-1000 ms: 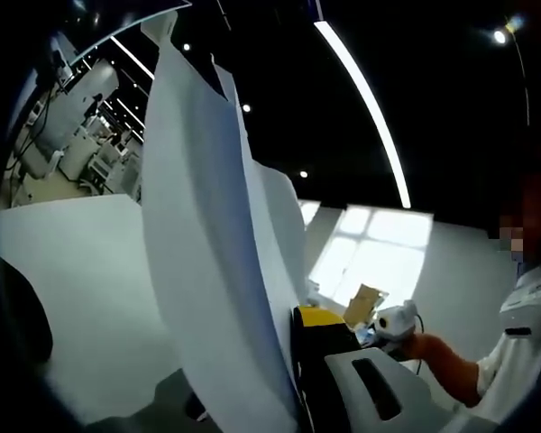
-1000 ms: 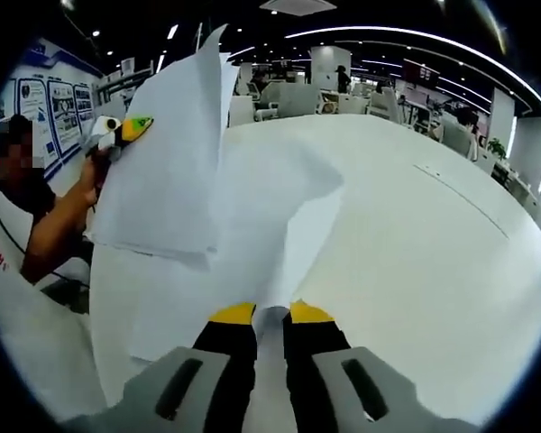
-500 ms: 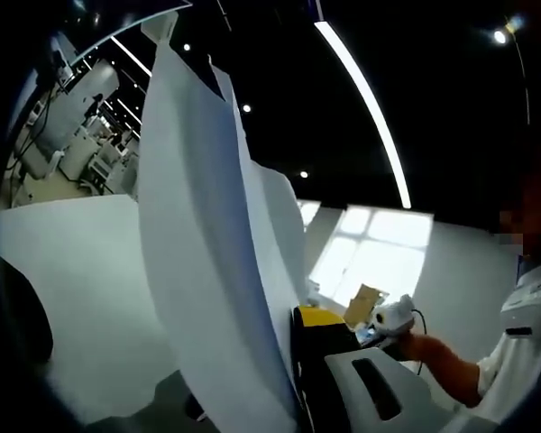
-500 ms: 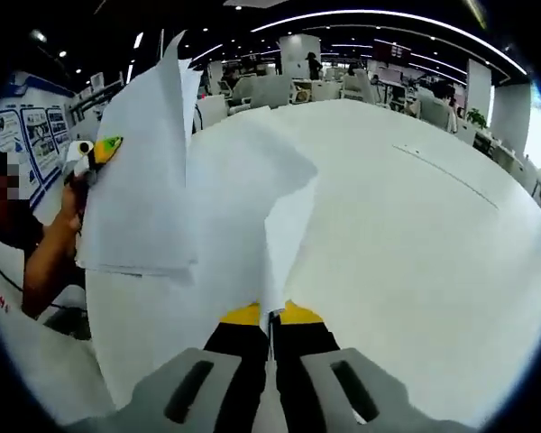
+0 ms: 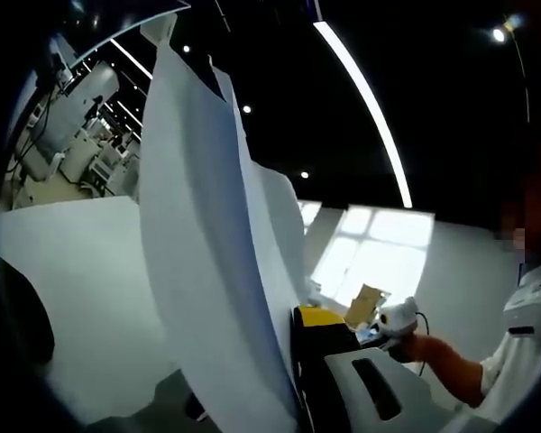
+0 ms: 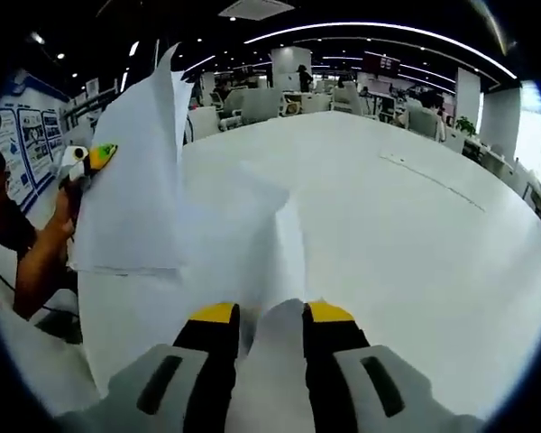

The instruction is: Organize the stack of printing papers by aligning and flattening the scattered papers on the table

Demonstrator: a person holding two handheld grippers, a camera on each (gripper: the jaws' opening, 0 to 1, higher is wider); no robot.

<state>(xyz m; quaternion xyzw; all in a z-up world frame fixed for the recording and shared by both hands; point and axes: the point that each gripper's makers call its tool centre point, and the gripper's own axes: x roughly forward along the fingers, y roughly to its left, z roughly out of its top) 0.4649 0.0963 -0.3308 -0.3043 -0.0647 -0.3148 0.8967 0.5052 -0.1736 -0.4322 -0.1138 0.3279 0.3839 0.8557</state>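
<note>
Overhead, left gripper (image 6: 88, 158) jaws pinch raised papers (image 6: 131, 194); right gripper (image 6: 269, 313) jaws spread; no legible writing.

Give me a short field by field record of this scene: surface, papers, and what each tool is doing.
surface: large white table
papers: white printing paper sheets, raised and bent, not flat or aligned
left tool: left tool shut on the raised sheets, held up at the table's edge
right tool: right tool open, a sheet's edge between its yellow-tipped jaws
person: a hand grips the left tool
status: stack not yet flattened
</note>
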